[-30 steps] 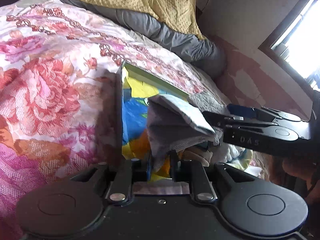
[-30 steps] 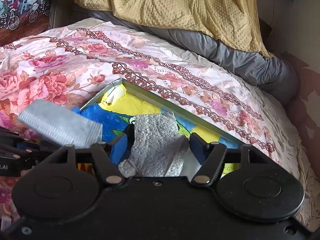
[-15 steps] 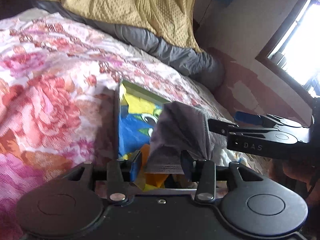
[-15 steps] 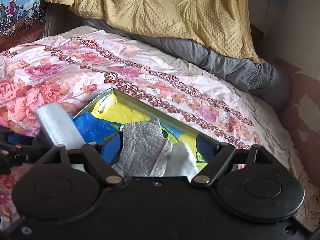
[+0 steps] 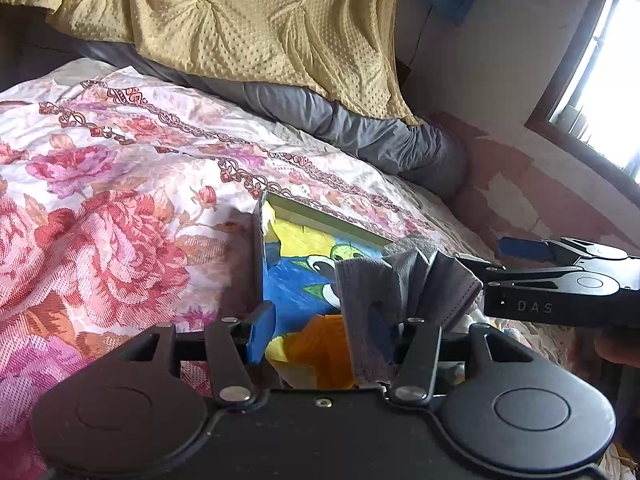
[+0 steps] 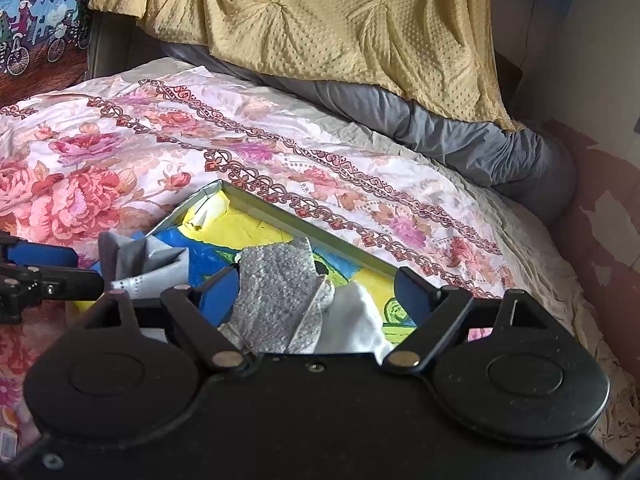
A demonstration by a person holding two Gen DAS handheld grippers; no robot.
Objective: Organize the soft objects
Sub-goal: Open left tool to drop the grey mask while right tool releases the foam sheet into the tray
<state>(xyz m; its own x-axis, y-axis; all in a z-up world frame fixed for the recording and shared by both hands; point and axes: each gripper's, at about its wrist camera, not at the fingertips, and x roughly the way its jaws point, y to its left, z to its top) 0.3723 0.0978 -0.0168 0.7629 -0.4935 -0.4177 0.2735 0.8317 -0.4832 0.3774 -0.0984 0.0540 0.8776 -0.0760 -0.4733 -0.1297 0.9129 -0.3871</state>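
Housing of each gripper hides the box's [image 6: 280, 216] near edge. The left gripper [image 5: 320, 330] is opening, a grey cloth [image 5: 400, 284] draped on 1 finger over the box. The right gripper [image 6: 316, 286] is opening, a speckled cloth [image 6: 276, 280] loose between its fingers. Floral bedspread [image 5: 120, 200] lies open beyond.

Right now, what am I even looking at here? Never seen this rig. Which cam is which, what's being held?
No robot: a person carries a two-finger gripper in each hand, each with a fisheye camera looking along its fingers. The black hardware at the bottom of each picture is that gripper's own body. The left view shows the left gripper, jaws opening, a grey cloth draped on one finger. The right view shows the right gripper, jaws opening around a speckled grey cloth, not pressing it. Both hover above a colourful tray on a floral bedspread.
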